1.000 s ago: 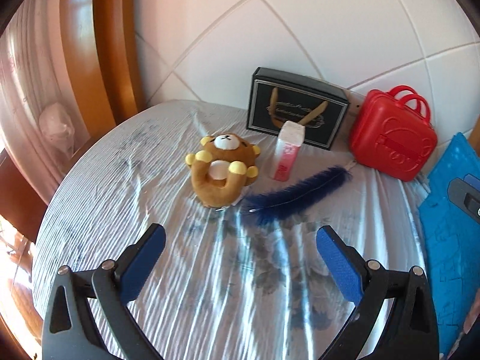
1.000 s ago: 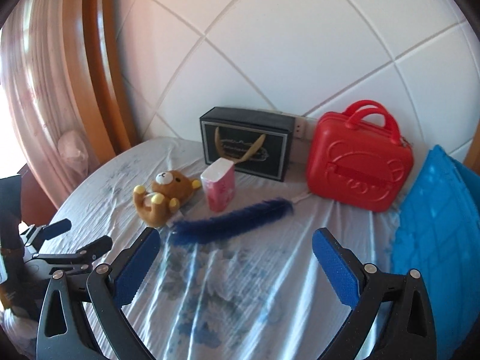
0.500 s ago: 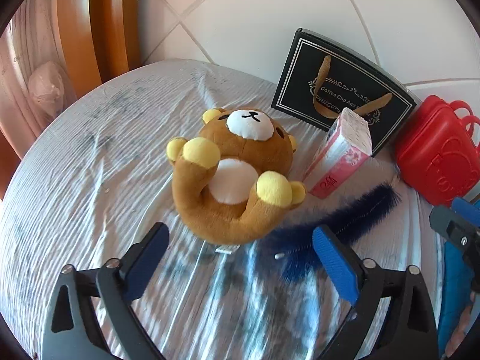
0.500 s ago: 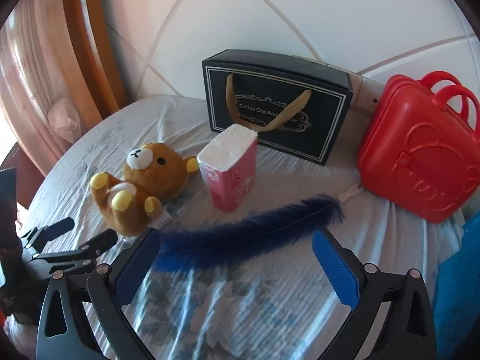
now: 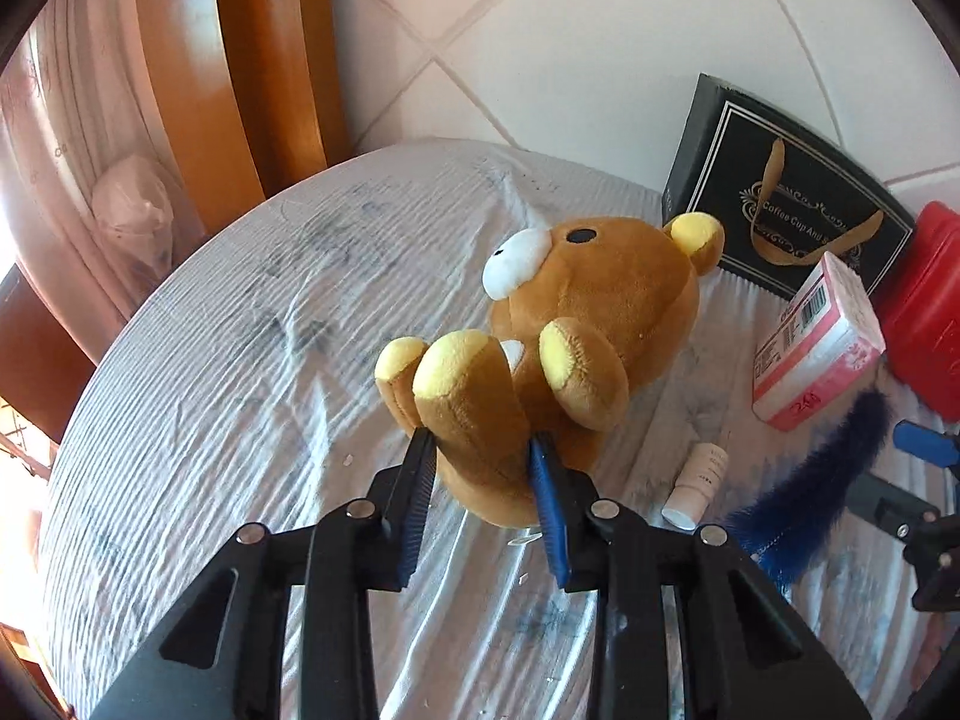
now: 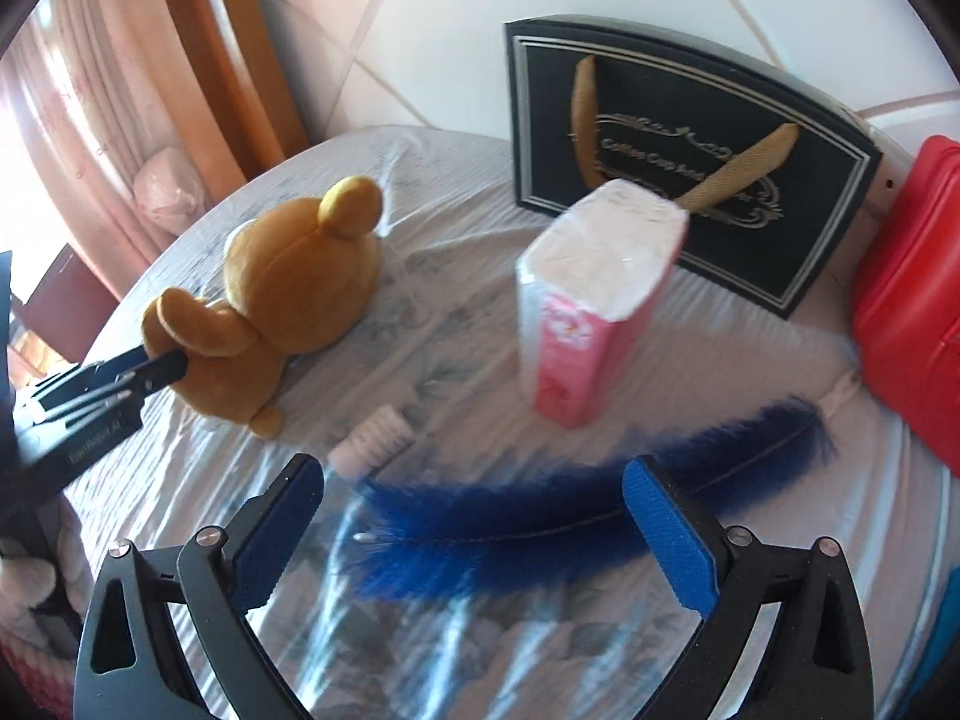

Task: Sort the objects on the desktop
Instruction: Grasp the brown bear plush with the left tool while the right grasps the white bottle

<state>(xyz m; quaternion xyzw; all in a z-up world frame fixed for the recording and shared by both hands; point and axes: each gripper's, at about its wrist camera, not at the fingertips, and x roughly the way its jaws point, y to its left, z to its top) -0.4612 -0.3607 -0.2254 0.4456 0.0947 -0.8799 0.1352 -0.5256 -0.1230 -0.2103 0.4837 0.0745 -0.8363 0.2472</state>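
My left gripper point(image 5: 483, 450) is shut on a leg of the brown plush bear point(image 5: 576, 336), which it holds tilted just above the cloth; the bear also shows in the right wrist view point(image 6: 288, 306) with the left gripper point(image 6: 162, 363) on it. My right gripper point(image 6: 474, 492) is open just above the blue feather point(image 6: 576, 516), which lies on the cloth between its fingers. A pink tissue pack point(image 6: 594, 306) stands behind the feather. A small white tube point(image 6: 375, 438) lies by the bear.
A black gift bag point(image 6: 684, 156) and a red case point(image 6: 906, 312) stand against the tiled wall at the back. The round table point(image 5: 240, 324) has a white wrinkled cloth. A wooden frame point(image 5: 264, 60) and curtain stand at the left.
My left gripper has moved in and shut on the bear's leg, tipping the bear up and uncovering a small tube. My right gripper has moved down close over the blue feather.
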